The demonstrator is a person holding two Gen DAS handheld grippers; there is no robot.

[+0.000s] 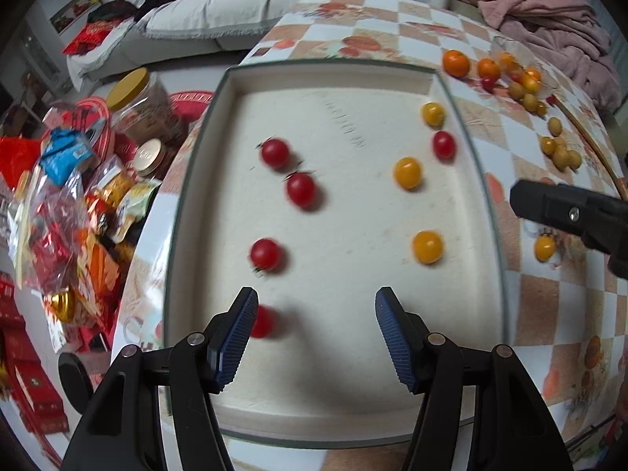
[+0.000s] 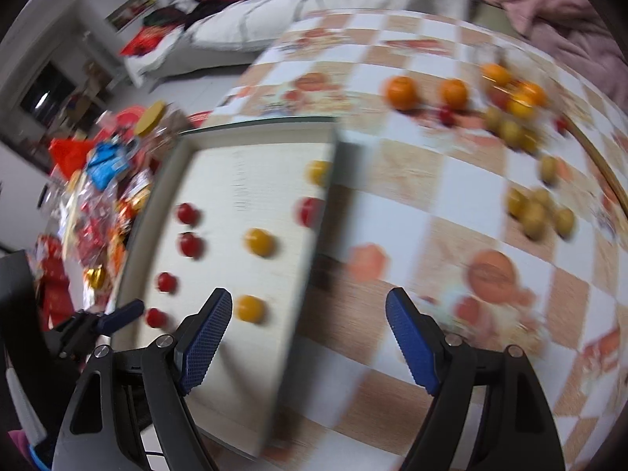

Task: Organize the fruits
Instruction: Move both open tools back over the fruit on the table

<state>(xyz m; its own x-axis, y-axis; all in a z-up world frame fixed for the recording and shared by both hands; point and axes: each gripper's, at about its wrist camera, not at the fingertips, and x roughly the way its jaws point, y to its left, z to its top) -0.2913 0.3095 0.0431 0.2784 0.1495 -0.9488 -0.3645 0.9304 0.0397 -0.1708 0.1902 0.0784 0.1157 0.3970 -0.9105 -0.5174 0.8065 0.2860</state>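
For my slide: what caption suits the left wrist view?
Open left tool above a white tray of red and yellow cherry tomatoes.

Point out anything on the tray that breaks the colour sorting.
One red tomato sits in the yellow tomatoes' column on the right of the tray, between two yellow tomatoes. The other red tomatoes line the left side, so this one looks misplaced.

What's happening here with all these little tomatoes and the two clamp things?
A person is sorting fruit with two handheld grippers. The shallow white rectangular tray holds red cherry tomatoes mostly on one side and yellow cherry tomatoes on the other. Both the left gripper and the right gripper are open and empty. More small fruit waits on the checkered tablecloth.
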